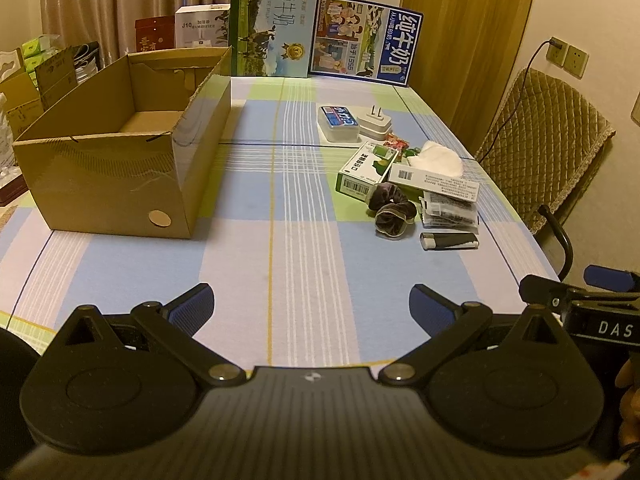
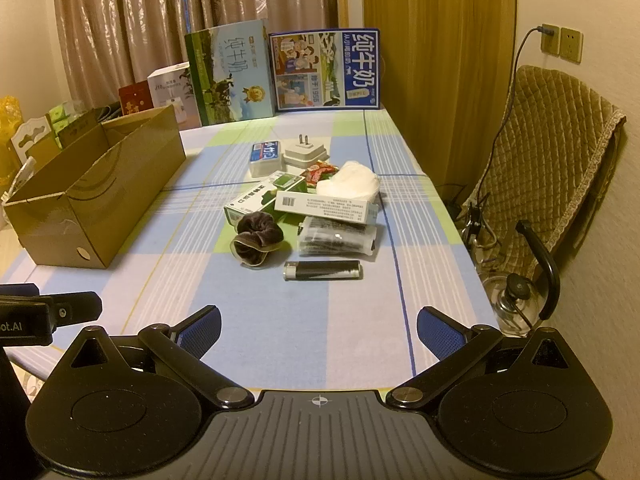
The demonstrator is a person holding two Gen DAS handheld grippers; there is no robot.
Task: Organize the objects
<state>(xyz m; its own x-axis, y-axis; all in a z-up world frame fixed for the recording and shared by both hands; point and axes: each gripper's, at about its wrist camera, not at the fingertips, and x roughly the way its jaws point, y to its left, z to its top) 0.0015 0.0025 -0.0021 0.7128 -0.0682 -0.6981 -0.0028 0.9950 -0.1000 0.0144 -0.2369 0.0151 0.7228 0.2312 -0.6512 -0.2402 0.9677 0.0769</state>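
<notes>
- The objects to organize are lying in a loose cluster on the right half of the desk [image 2: 280, 320], with the open cardboard box [image 1: 120, 152] standing well apart on the left; from what shows of its inside, nothing is sitting in it.
- Nearest the camera, the left gripper [image 1: 310, 312] and the right gripper [image 2: 318, 332] are both hovering over the near edge of the desk, fingers spread as wide as they go and holding nothing.
- The lighter [image 2: 322, 270] is lying closest to the right gripper, flat and clear of its neighbours, so it is probably the easiest first pick: the fingers should be straddling its narrow width, not its length.
- Just behind it, the dark scrunchie [image 2: 256, 242] is sitting soft and bunched; a grip through its middle should be holding better than one at its rim.
- The clear packet [image 2: 338, 236] is lying partly under the white box [image 2: 324, 206], and the green box [image 2: 260, 200] is touching both, so lifting top items first is avoiding a drag.
- Farther back, the white tissue wad [image 2: 348, 186], candy wrappers [image 2: 318, 172], plug adapter [image 2: 306, 152] and small blue-labelled case [image 2: 266, 158] are waiting near one another.
- Each carry is crossing the desk leftward to the box.
</notes>
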